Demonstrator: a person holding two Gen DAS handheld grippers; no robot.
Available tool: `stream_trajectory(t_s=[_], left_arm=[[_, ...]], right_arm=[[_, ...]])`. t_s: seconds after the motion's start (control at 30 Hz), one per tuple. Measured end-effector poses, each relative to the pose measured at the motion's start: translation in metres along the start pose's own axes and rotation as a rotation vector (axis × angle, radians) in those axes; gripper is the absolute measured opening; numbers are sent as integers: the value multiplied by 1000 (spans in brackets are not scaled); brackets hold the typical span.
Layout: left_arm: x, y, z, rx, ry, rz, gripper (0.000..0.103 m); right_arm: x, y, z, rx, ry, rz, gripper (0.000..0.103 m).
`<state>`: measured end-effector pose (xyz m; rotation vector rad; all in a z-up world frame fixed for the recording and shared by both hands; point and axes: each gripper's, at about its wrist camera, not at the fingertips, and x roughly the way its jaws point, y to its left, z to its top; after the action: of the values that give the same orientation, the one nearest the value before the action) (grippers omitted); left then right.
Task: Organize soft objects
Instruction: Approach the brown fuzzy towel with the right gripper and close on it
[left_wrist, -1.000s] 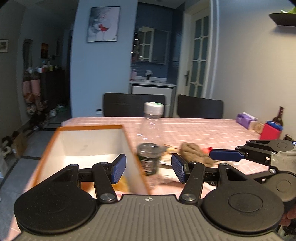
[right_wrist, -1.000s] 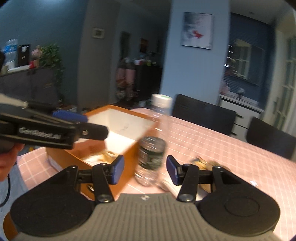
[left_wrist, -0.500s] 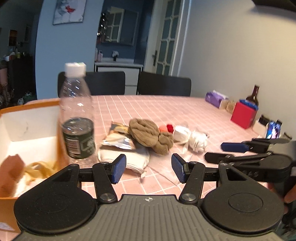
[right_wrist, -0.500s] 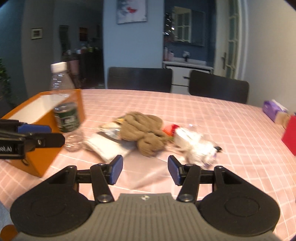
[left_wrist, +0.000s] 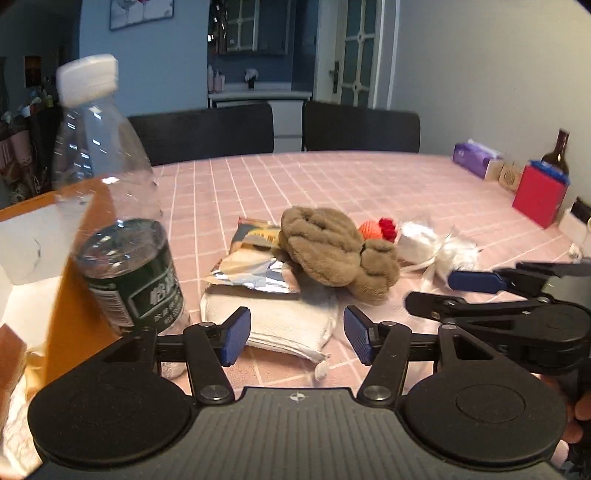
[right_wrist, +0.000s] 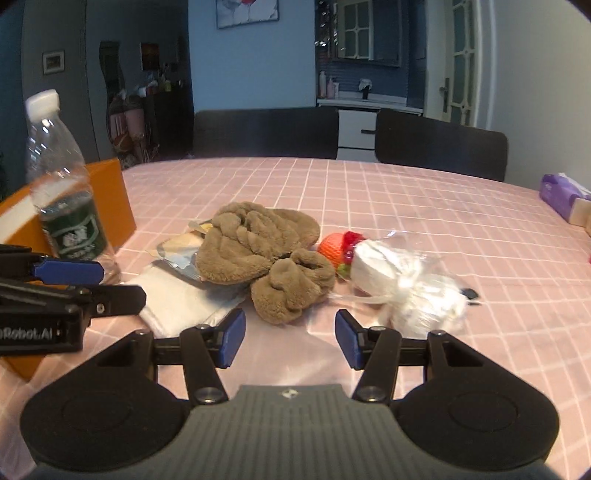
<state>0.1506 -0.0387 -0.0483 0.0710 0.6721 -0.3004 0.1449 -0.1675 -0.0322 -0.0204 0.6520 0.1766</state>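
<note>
A: Where's the brown towel (right_wrist: 258, 247)?
B: Mid-table (right_wrist: 406, 206), bunched over a white cloth (right_wrist: 177, 302) — orange box (right_wrist: 110, 199) off to the left.
A: The grippers?
B: Left gripper (left_wrist: 291, 334) and right gripper (right_wrist: 286, 338) both have jaws apart — nothing between them.

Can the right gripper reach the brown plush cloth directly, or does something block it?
Probably yes. The right gripper is open and empty, the brown plush cloth lies just ahead on top of the pile, and only bare tablecloth lies between them.
</note>
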Motion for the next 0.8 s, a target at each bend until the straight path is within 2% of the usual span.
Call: stream_trajectory(t_s=[0.43, 0.5, 0.53, 0.67, 0.8], left_arm=[[44, 9, 6, 11, 81, 9, 69], [48, 8, 4, 21, 91, 12, 70], [48, 8, 3, 29, 92, 12, 71], [46, 3, 0, 83, 94, 0, 82], [43, -2, -6, 151, 107, -11, 86]], right_arm=[[69, 0, 9, -49, 46, 16, 54], [73, -2, 8, -42, 54, 24, 43], [74, -2, 8, -40, 57, 31, 31], [66, -6, 8, -27, 39, 32, 23], [40, -8, 9, -14, 8, 6, 23]])
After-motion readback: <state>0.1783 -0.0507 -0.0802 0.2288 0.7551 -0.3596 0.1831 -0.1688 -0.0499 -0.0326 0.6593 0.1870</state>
